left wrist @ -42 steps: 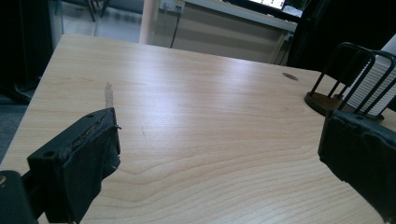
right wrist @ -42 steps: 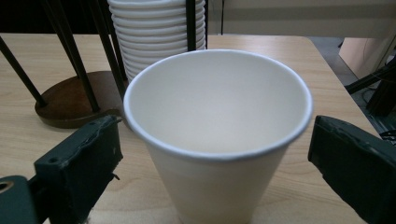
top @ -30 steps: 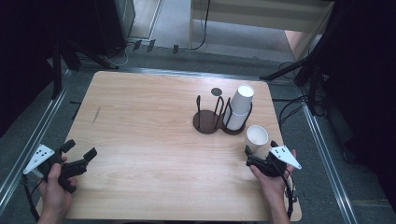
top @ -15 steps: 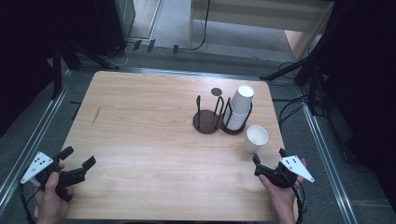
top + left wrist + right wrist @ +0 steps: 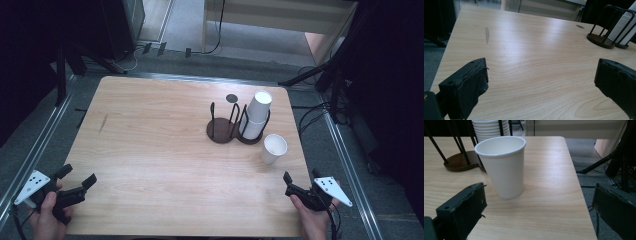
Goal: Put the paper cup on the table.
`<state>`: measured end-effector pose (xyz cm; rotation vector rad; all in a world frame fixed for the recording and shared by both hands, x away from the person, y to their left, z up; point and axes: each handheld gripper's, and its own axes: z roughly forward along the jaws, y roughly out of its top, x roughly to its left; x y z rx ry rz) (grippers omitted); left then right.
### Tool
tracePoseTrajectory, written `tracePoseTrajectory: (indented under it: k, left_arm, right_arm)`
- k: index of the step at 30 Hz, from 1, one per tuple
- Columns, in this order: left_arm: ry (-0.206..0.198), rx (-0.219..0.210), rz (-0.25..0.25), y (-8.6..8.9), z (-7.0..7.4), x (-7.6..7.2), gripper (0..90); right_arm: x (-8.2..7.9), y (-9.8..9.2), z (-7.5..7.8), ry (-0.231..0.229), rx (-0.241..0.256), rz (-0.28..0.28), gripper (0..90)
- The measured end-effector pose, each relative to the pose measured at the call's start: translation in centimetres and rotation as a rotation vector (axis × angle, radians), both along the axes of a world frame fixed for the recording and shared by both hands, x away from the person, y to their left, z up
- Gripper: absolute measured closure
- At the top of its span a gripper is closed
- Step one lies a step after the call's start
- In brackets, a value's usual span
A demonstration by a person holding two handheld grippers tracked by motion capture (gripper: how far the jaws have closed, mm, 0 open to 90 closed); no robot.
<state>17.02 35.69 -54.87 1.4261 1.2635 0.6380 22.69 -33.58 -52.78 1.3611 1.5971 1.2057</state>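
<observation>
A single white paper cup (image 5: 274,148) (image 5: 502,166) stands upright on the wooden table (image 5: 150,130), near its right edge. Behind it a dark brown two-place cup rack (image 5: 222,131) (image 5: 602,40) (image 5: 459,161) holds a stack of white cups (image 5: 256,116) (image 5: 624,27) (image 5: 487,128) in its right place; the left place has none. My right gripper (image 5: 301,176) (image 5: 539,200) is open at the near right corner, a short way in front of the single cup and apart from it. My left gripper (image 5: 80,175) (image 5: 541,72) is open and empty at the near left corner.
A small dark round mark (image 5: 231,98) lies on the table behind the rack, and a faint streak (image 5: 103,123) (image 5: 487,35) marks the left side. Metal rails (image 5: 345,155) run along both sides of the table. Stands and cables (image 5: 320,107) crowd the floor at the right.
Both grippers have drawn back toward the near edge of the table. The right one has moved away from the single cup, which stands where it was.
</observation>
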Motion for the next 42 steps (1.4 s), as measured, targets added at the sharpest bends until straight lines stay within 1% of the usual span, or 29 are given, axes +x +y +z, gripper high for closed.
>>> tracePoseTrajectory:
  k: [1,5,7,9,13,16,18,21,23,25,27,30,31,34,36,39,42]
  left_arm:
    - [0.003,0.007,0.001,0.0,-0.1,0.0,0.0]
    - [0.006,0.010,0.003,0.2,-0.2,-0.2,0.0]
    - [0.007,0.011,0.008,0.3,-0.2,-0.4,0.0]
    - [0.014,0.024,0.012,0.5,-0.3,-0.7,0.0]
    - [0.018,0.014,0.020,1.1,-0.5,-1.2,0.0]
    - [0.018,-0.002,0.025,1.3,-0.6,-1.2,0.0]
    - [0.022,0.007,0.023,1.2,-0.6,-1.1,0.0]
    - [0.024,0.031,0.015,1.0,-0.5,-1.0,0.0]
    - [0.029,0.032,0.019,1.0,-0.5,-1.0,0.0]
    - [0.032,0.030,0.041,1.1,-0.5,-0.9,0.0]
    - [0.044,0.018,0.055,1.2,-0.5,-0.8,0.0]
    - [0.052,0.026,0.051,1.1,-0.5,-0.7,0.0]
    - [0.051,0.024,0.049,1.1,-0.5,-0.7,0.0]
    - [0.055,0.046,0.040,0.8,-0.5,-0.6,0.0]
    - [0.062,0.054,0.044,0.7,-0.5,-0.5,0.0]
    - [0.069,0.042,0.047,0.8,-0.5,-0.5,0.0]
    - [0.072,0.036,0.049,0.9,-0.5,-0.4,0.0]
  right_arm:
    - [-0.2,-0.2,-0.1,0.004,0.003,-0.004,0.0]
    - [-0.8,-0.9,-0.5,0.014,-0.006,-0.014,0.0]
    - [-1.0,-1.2,-0.7,0.020,0.003,-0.018,0.0]
    - [-1.1,-1.5,-0.7,0.019,0.010,-0.022,0.0]
    - [-1.4,-2.0,-0.8,0.019,0.007,-0.031,0.0]
    - [-1.4,-2.2,-0.9,0.018,0.011,-0.037,0.0]
    - [-1.4,-2.2,-1.1,0.022,0.026,-0.036,0.0]
    - [-1.4,-2.1,-1.2,0.017,0.014,-0.039,0.0]
    - [-1.4,-2.1,-1.2,0.016,0.010,-0.043,0.0]
    - [-1.3,-2.2,-1.2,0.016,0.019,-0.051,0.0]
    - [-1.3,-2.3,-1.3,0.014,0.024,-0.055,0.0]
    - [-1.3,-2.1,-1.3,0.019,0.018,-0.050,0.0]
    - [-1.2,-2.1,-1.4,0.017,0.008,-0.048,0.0]
    - [-1.2,-1.8,-1.4,0.024,-0.006,-0.048,0.0]
    - [-1.2,-1.8,-1.5,0.022,-0.007,-0.050,0.0]
    - [-1.2,-2.0,-1.5,0.026,0.012,-0.060,0.0]
    - [-1.1,-2.0,-1.5,0.027,0.014,-0.064,0.0]
